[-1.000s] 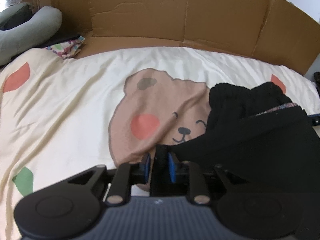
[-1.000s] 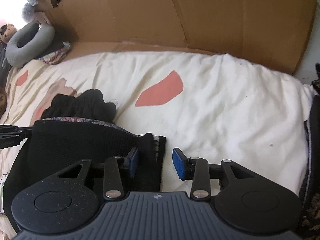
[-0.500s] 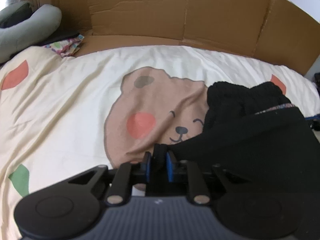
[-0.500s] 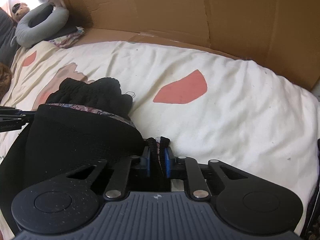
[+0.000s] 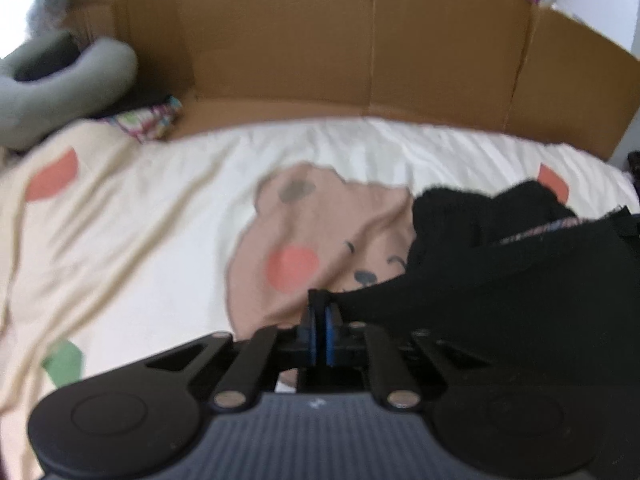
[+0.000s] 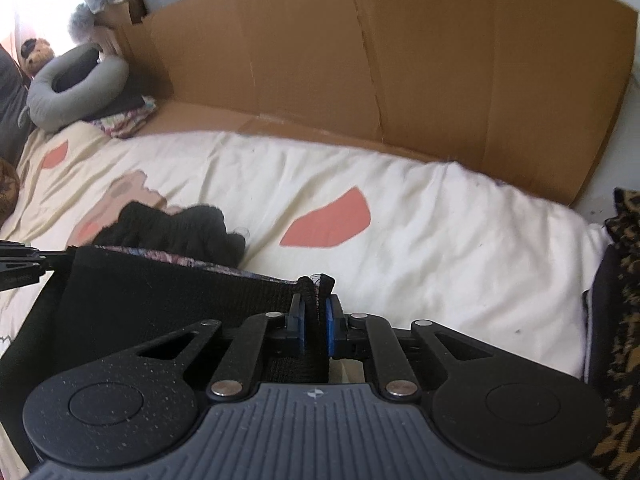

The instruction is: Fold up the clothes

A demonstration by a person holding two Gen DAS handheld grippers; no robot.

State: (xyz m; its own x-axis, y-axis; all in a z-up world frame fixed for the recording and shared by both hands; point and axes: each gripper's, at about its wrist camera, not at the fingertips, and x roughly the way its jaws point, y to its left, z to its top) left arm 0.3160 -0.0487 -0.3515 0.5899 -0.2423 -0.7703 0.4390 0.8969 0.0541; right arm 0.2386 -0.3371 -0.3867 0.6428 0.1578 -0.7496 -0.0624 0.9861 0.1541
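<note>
A black garment (image 5: 500,300) lies bunched on the bear-print bed sheet (image 5: 160,240), its gathered waistband at the far end and a patterned lining edge showing. My left gripper (image 5: 320,320) is shut on the garment's near left corner, a thin fold pinched between the blue pads. In the right wrist view the same black garment (image 6: 160,292) stretches leftward from my right gripper (image 6: 314,312), which is shut on the near right corner, with a thick tuft of cloth sticking up between the pads. The left gripper's tip (image 6: 20,264) shows at the left edge, holding the other corner.
A brown cardboard wall (image 5: 360,60) stands along the far side of the bed. A grey neck pillow (image 6: 76,84) and a folded patterned cloth (image 6: 124,120) sit at the far left. Leopard-print fabric (image 6: 624,240) lies off the bed's right edge.
Both grippers went from open around the garment's near corners to shut on them. The right gripper has lifted a little with its corner, and the hem now hangs taut between the two.
</note>
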